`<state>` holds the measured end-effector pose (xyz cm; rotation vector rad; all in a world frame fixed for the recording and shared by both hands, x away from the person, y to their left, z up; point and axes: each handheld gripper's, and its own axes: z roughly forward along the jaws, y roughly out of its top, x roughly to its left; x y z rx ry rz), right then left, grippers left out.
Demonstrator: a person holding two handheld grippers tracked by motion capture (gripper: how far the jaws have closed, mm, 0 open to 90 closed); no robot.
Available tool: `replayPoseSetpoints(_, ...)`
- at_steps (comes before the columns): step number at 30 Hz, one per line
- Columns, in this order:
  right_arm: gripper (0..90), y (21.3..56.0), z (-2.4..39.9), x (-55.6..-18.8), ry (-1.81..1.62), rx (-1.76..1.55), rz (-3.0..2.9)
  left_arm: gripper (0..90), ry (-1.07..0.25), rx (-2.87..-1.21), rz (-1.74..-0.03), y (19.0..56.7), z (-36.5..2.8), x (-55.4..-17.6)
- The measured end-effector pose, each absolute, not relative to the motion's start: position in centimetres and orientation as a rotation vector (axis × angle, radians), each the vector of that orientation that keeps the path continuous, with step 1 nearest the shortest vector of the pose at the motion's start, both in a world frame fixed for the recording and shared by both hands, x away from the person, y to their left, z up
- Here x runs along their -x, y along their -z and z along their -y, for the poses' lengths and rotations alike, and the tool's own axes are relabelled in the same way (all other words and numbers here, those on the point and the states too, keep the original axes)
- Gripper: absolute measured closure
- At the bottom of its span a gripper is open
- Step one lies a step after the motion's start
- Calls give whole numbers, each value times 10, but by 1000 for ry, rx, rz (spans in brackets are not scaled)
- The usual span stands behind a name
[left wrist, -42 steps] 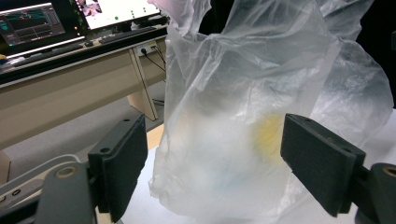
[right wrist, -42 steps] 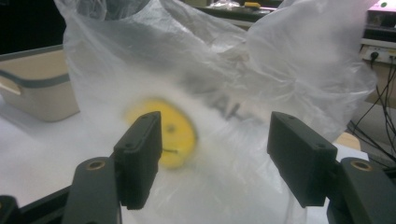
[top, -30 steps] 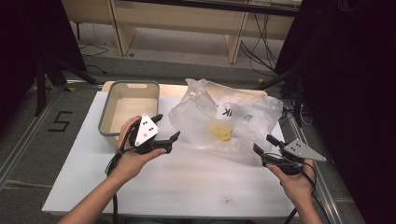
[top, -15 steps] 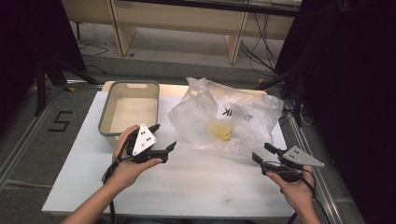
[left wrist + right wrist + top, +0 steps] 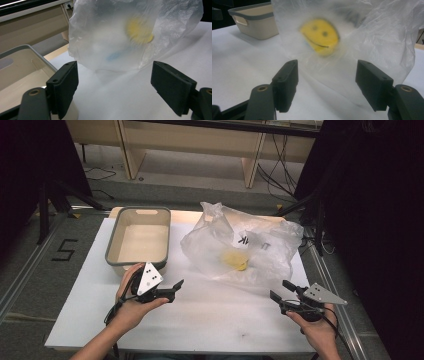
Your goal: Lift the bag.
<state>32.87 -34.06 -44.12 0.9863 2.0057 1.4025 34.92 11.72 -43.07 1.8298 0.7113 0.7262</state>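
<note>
One bag, one tub, two grippers, all on one white table.

White table [image 5: 210,320]: one clear plastic bag [image 5: 260,245] at centre-right, crumpled and puffed up, black lettering on upper face. Inside bag: one yellow round item [image 5: 236,260], smiley face legible in right gripper view [image 5: 319,36]; also a faint blue smudge in left gripper view, not identifiable. One beige tub [image 5: 139,240] with grey rim, left of bag, apart from it. Two hand-held grippers. Left gripper [image 5: 172,290] near tub's front corner, pointed right toward bag, jaws spread wide, nothing between them. Right gripper [image 5: 284,290] near table's right front, just short of bag's near edge, pointed left, jaws likewise apart and empty. One grey three-cornered plate atop each.
</note>
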Motion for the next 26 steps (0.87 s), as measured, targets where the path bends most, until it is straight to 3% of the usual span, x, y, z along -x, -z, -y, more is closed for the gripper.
replayPoseSetpoints(26,360,453,344,-321,-1434,-1007,-1996,201,-744,-1857,-731,445,-119,-345)
